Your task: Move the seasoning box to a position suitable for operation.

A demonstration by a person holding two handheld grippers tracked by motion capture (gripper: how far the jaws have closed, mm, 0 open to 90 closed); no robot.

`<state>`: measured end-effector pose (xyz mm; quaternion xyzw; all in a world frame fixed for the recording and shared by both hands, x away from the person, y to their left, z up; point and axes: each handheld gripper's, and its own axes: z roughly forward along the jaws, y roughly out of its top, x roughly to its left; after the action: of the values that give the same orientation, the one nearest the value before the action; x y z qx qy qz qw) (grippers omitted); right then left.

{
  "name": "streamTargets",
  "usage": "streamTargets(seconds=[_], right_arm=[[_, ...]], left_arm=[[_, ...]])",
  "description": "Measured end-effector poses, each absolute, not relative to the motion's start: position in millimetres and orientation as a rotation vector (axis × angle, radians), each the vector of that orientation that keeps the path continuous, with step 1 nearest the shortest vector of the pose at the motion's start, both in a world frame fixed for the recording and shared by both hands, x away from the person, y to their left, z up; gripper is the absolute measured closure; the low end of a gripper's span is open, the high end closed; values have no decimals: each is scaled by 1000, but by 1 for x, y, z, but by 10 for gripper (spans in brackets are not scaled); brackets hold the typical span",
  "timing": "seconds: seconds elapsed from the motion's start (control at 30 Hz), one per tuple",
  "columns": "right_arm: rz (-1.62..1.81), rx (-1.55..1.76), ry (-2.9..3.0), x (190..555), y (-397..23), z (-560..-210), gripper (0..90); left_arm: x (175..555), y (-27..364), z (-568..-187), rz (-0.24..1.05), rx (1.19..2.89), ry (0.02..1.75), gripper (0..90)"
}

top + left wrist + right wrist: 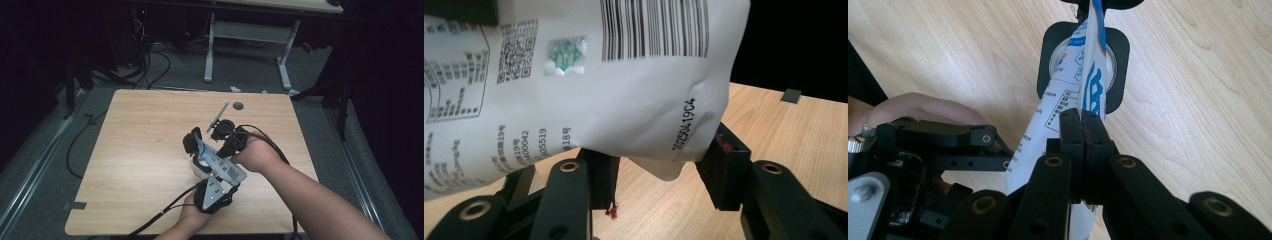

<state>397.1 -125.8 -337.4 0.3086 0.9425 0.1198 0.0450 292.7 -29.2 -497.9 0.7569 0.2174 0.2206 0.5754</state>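
High view: both claws meet mid-worktop (pixel 150 150) on a white printed pouch (pixel 220 162), its long axis slanting from the black-framed cup (pixel 194 145) up toward the person. Left claw (pixel 212 192) sits at the near end, right claw (pixel 227 142) at the far side.

Left claw view: jaws part-closed round the pouch's (pixel 589 85) bottom corner; firm pinch can't be told.

Right claw view: jaws together, clamped on the pouch (pixel 1088 85) edge, w/ the cup (pixel 1118 60) straight ahead below — right hand nearer for a pour.
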Motion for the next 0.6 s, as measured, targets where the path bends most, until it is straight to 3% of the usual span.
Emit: streamTargets(seconds=[0.6], right_arm=[[396,956,2883,393,-133,-339,900]], left_arm=[[293,-25,-509,487,1785,542,552]])
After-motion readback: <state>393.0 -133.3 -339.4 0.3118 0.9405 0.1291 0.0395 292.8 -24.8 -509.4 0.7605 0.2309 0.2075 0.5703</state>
